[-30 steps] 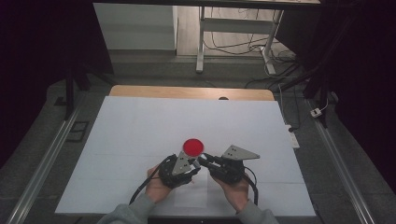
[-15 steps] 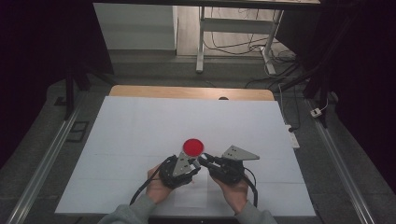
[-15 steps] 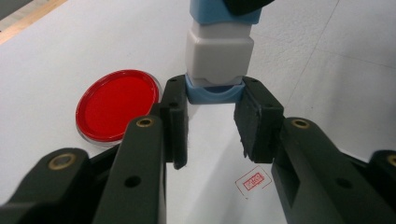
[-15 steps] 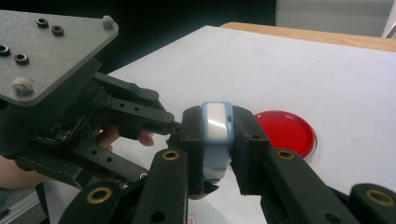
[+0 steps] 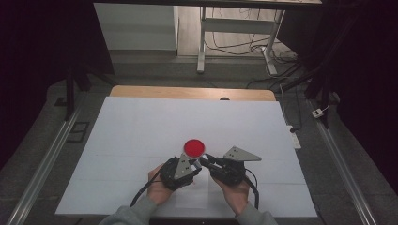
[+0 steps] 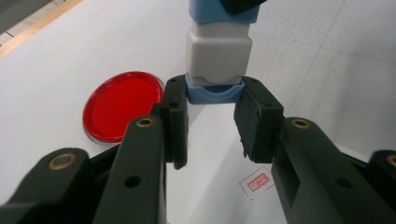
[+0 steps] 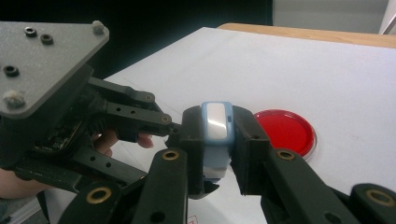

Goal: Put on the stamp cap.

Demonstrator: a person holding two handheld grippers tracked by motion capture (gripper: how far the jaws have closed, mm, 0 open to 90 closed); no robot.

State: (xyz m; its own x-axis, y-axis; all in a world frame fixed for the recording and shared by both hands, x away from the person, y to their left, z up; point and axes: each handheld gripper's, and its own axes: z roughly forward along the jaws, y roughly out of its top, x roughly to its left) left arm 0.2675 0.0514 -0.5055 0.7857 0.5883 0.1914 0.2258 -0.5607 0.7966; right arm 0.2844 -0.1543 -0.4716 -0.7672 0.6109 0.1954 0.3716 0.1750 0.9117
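Note:
A small blue-and-white block [image 6: 216,51] hangs just above the white mat, held at both ends. My left gripper [image 6: 213,109] is shut on its lower blue end. My right gripper [image 7: 217,140] is shut on the other blue end of the block [image 7: 216,126]. In the high view the left gripper [image 5: 195,166] and the right gripper [image 5: 205,160] meet tip to tip near the mat's front edge, with the block hidden between them. A flat red round dish [image 5: 193,148] lies on the mat just beyond the tips; the dish [image 6: 122,105] sits left of my left jaws.
The white mat [image 5: 141,131] covers a wooden table [image 5: 192,92]. A small red-outlined mark [image 6: 256,182] is printed on the mat under the grippers. Metal rails [image 5: 42,164] run along both sides, and desk legs and cables [image 5: 234,42] stand beyond the far edge.

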